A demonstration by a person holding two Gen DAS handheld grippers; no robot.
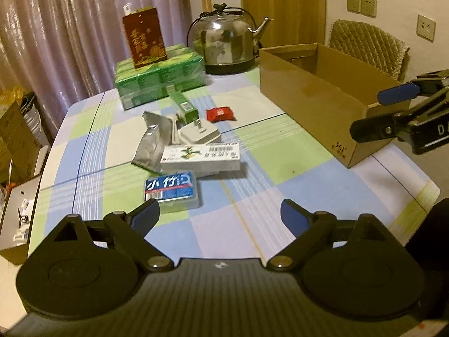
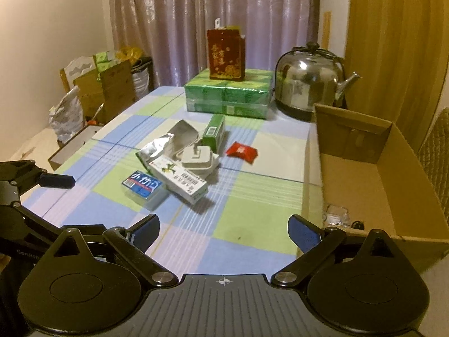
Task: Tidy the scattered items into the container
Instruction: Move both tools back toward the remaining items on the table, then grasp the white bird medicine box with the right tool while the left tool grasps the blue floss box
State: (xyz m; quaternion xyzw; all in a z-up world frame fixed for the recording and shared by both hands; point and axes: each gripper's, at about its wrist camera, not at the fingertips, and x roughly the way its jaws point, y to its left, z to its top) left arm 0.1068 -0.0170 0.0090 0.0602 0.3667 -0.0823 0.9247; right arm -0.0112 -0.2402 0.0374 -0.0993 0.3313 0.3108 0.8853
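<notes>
Several items lie loose mid-table: a blue plastic box [image 1: 172, 188] [image 2: 143, 186], a white medicine carton [image 1: 200, 157] [image 2: 179, 181], a white charger plug [image 1: 199, 134] [image 2: 197, 158], a silver foil pouch [image 1: 153, 146] [image 2: 160, 148], a small green box [image 1: 185, 106] [image 2: 214, 132] and a red packet [image 1: 221, 114] [image 2: 242, 151]. The open cardboard box [image 1: 308, 92] [image 2: 364, 185] stands at the right with a small clear packet [image 2: 335, 213] inside. My left gripper [image 1: 220, 210] hangs open just short of the blue box. My right gripper [image 2: 224, 224] [image 1: 373, 115] is open by the cardboard box's near corner.
At the back stand a steel kettle [image 1: 224, 42] [image 2: 308, 81] and a wrapped stack of green packs [image 1: 160, 78] [image 2: 228, 95] with a red-brown carton [image 1: 144, 39] on top. A padded chair [image 1: 367, 47] sits behind the box. Cardboard boxes and bags [image 2: 103, 90] crowd the floor at left.
</notes>
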